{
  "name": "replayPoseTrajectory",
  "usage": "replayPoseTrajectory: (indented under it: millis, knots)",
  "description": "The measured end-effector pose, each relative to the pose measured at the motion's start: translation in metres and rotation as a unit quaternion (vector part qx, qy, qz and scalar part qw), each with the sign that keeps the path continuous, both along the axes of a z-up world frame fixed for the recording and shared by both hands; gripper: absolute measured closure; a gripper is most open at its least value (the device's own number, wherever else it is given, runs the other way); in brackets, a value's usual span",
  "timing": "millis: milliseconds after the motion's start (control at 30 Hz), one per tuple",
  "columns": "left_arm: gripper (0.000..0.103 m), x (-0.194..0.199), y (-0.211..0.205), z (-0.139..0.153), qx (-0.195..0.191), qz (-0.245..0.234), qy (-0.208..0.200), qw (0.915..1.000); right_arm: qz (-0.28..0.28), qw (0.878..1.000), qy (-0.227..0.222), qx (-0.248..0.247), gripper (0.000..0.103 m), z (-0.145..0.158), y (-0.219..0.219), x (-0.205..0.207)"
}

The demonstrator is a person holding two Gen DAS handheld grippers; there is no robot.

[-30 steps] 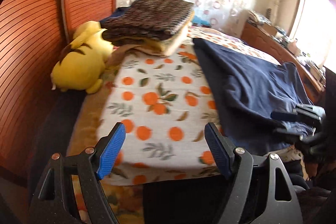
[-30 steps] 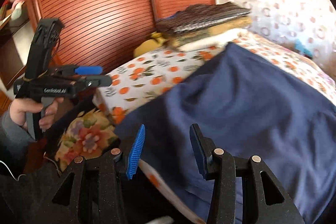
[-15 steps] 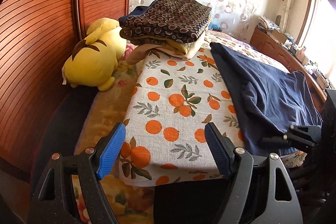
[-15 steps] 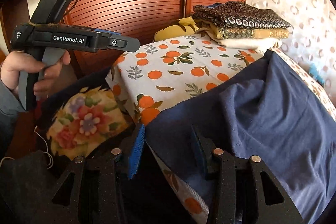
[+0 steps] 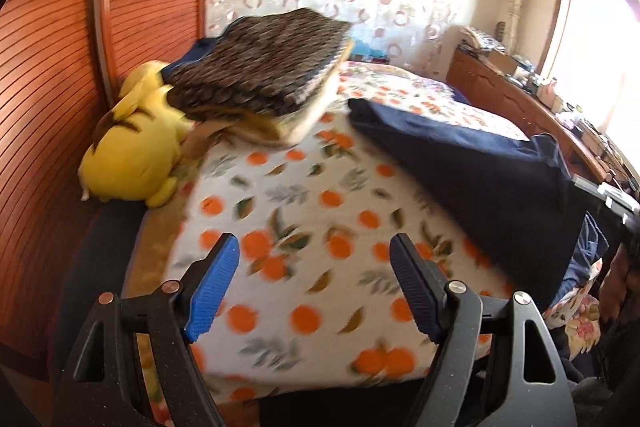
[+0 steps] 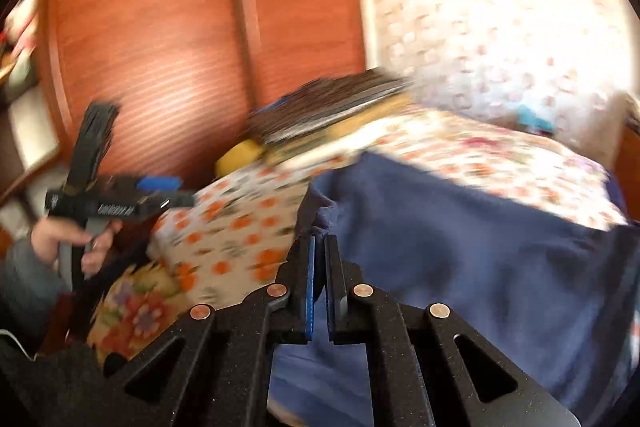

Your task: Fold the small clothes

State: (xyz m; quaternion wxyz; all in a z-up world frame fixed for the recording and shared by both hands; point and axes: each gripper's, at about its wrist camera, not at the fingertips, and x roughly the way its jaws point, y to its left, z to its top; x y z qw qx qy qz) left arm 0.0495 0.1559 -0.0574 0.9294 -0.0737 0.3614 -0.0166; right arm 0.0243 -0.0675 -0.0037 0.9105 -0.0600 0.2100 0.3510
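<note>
Right wrist view shows my right gripper (image 6: 319,259) with its blue pads pressed together on a bunched edge of the navy garment (image 6: 460,251), the cloth gathering into a small peak just above the fingertips. Everything in this view is smeared by motion blur. The navy garment spreads away from that pinch across the orange-print blanket (image 6: 236,227), toward the far side of the bed. Left of the garment, my left gripper (image 6: 158,183) is held in the air beside the blanket's near corner, a hand (image 6: 76,239) wrapped round its handle.

From the left wrist view, my left gripper (image 5: 314,275) has its blue pads wide apart with nothing between them, hanging over the near end of the orange-print blanket (image 5: 288,211). The navy garment (image 5: 480,179) lies to the right of that open patch of blanket, its far edge flat and its near right corner lifted toward the right gripper, which is only partly seen at the frame's edge. Beyond the blanket's far end sits a stack of folded clothes (image 5: 264,75), topped by a dark brown patterned piece. A yellow plush toy (image 5: 136,147) lies just left of that stack, against the red-brown slatted wardrobe door (image 5: 52,67).
</note>
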Motion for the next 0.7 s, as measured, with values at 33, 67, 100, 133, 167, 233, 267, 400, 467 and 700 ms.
replayPoseTrajectory:
  millis: [33,67,100,133,167,233,267,400,467,700]
  knots:
    - [0.025,0.005,-0.006,0.002,-0.001,-0.007,-0.002,1.0000,-0.023,1.000,-0.005,0.007,0.099,0.005,-0.018,0.002]
    - [0.025,0.010,-0.013,0.004,-0.002,-0.014,-0.004,0.9999,-0.044,0.999,-0.009,0.014,0.099,0.009,-0.036,0.003]
    - [0.025,0.016,-0.023,0.006,-0.003,-0.023,-0.007,0.9997,-0.070,0.997,-0.012,0.023,0.099,0.014,-0.059,0.003]
    - [0.025,0.024,-0.033,0.008,-0.002,-0.034,-0.008,0.9994,-0.090,0.995,-0.014,0.028,0.099,0.017,-0.077,0.001]
    - [0.025,0.030,-0.041,0.009,-0.001,-0.039,-0.009,0.9992,-0.112,0.993,-0.018,0.032,0.099,0.019,-0.096,-0.001]
    - [0.025,0.045,-0.064,0.012,0.011,-0.058,-0.011,0.9982,-0.162,0.986,-0.024,0.038,0.099,0.020,-0.137,-0.010]
    - [0.025,0.052,-0.077,0.014,0.017,-0.070,-0.013,0.9973,-0.183,0.982,-0.026,0.039,0.099,0.019,-0.153,-0.015]
    - [0.025,0.077,-0.134,0.021,0.024,-0.128,-0.020,0.9913,-0.259,0.964,-0.022,0.049,0.099,0.007,-0.219,-0.047]
    - [0.025,0.085,-0.165,0.023,0.024,-0.158,-0.020,0.9869,-0.283,0.958,-0.013,0.052,0.099,-0.002,-0.238,-0.061]
    - [0.025,0.098,-0.244,0.016,0.035,-0.231,-0.013,0.9722,-0.291,0.955,0.048,0.035,0.099,-0.048,-0.247,-0.080]
